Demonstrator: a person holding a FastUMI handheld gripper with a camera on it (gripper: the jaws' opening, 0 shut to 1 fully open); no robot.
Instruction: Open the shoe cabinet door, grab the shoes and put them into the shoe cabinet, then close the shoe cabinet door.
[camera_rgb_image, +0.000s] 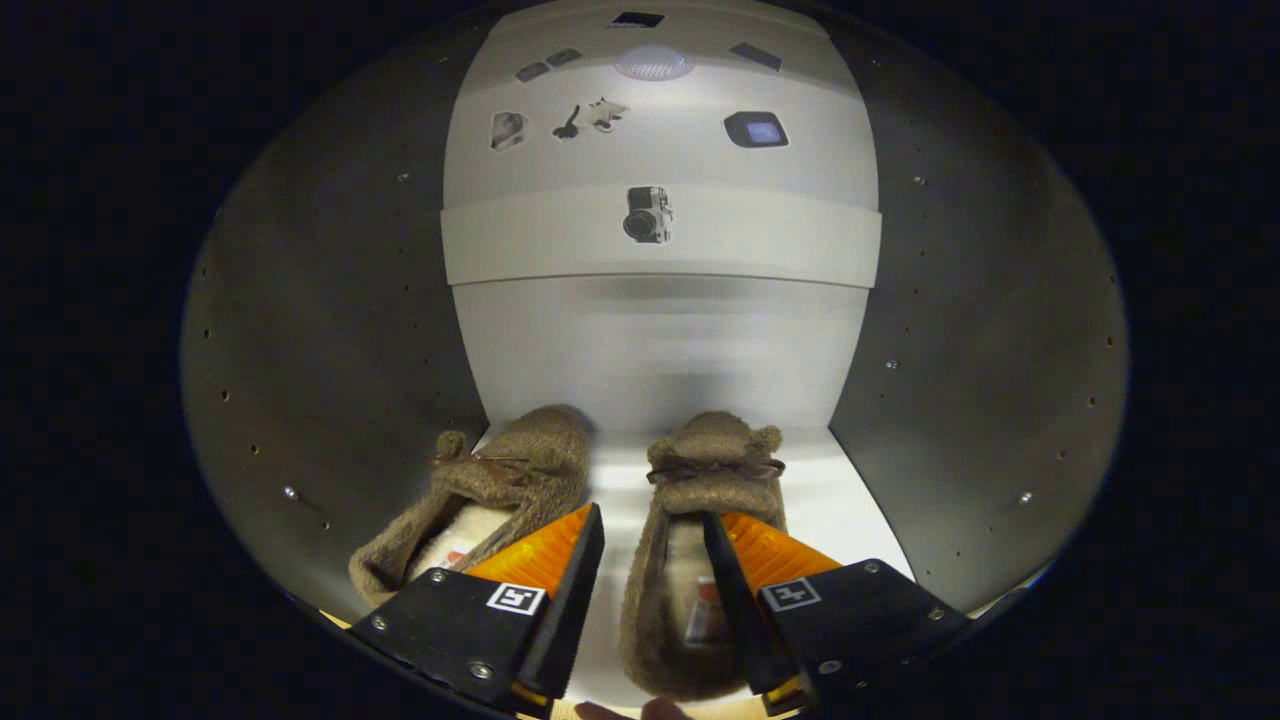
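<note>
Shoes: the pair of fuzzy brown slippers sits on the pale floor of the shoe cabinet (660, 340), side by side but apart, the left slipper (480, 500) near the left wall and the right slipper (690, 540) nearer the middle. The gripper (652, 525) has its jaws spread. One finger lies over the inner edge of the left slipper; the other lies over the opening of the right slipper. The near wall of the right slipper and a strip of bare floor show between them. Neither slipper looks pinched, though contact is hard to judge from this angle.

The placing step appears to be at its end. To finish it well, I would keep the jaws wide, draw straight back along the line of the slippers, and lift slightly so the fingers do not catch the fuzzy rims and drag a slipper out. Then the door needs shutting.

Each slipper's long axis runs front to back. The toes, with small bows, point at the back wall; the heels face the opening. The left slipper angles slightly inward.
</note>
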